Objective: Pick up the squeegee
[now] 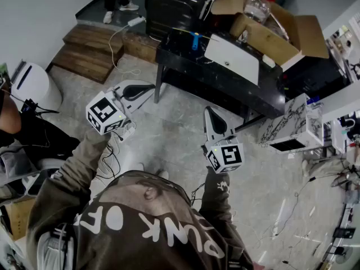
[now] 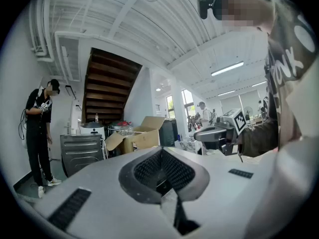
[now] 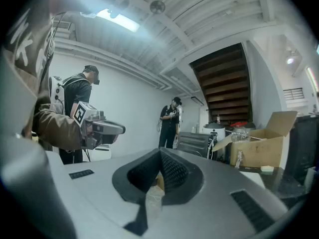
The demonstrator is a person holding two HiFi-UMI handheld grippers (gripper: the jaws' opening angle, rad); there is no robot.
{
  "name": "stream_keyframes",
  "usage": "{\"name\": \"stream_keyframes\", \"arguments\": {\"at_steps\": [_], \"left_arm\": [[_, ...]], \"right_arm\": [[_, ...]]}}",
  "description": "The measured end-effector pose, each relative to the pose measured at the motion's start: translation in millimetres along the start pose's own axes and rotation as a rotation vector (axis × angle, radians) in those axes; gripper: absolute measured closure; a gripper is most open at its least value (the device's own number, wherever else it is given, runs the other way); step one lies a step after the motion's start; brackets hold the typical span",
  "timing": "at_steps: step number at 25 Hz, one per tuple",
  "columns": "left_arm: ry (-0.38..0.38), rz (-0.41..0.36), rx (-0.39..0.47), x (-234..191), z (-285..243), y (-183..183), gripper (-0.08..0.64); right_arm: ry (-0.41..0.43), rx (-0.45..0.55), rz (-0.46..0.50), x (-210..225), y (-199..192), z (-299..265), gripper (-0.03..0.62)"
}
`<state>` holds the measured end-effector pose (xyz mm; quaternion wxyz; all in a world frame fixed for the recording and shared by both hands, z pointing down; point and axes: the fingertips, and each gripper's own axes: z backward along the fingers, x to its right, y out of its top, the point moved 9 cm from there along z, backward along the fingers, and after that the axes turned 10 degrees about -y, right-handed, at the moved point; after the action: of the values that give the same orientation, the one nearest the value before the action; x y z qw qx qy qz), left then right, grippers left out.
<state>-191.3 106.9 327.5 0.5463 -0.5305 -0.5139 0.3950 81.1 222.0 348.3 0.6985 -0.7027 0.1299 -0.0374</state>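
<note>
Left gripper [image 1: 139, 89] and right gripper [image 1: 211, 116]: smooth grey shells, ribbed dark pads [image 2: 177, 171] pressed together, empty; over mottled floor [image 1: 180, 136]. Bare floor up to glossy black table [image 1: 236, 88] edge.

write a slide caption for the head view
Person holds the left gripper and right gripper, both shut and empty, facing a cluttered black table
</note>
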Motion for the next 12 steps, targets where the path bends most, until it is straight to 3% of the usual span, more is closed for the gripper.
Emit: {"name": "stream_keyframes", "arguments": {"at_steps": [12], "left_arm": [[-0.002,-0.002,-0.005,-5.9,-7.5,1.2,0.555]], "right_arm": [[0.002,-0.007,-0.004,6.9,-1.2,-8.7,0.584]]}}
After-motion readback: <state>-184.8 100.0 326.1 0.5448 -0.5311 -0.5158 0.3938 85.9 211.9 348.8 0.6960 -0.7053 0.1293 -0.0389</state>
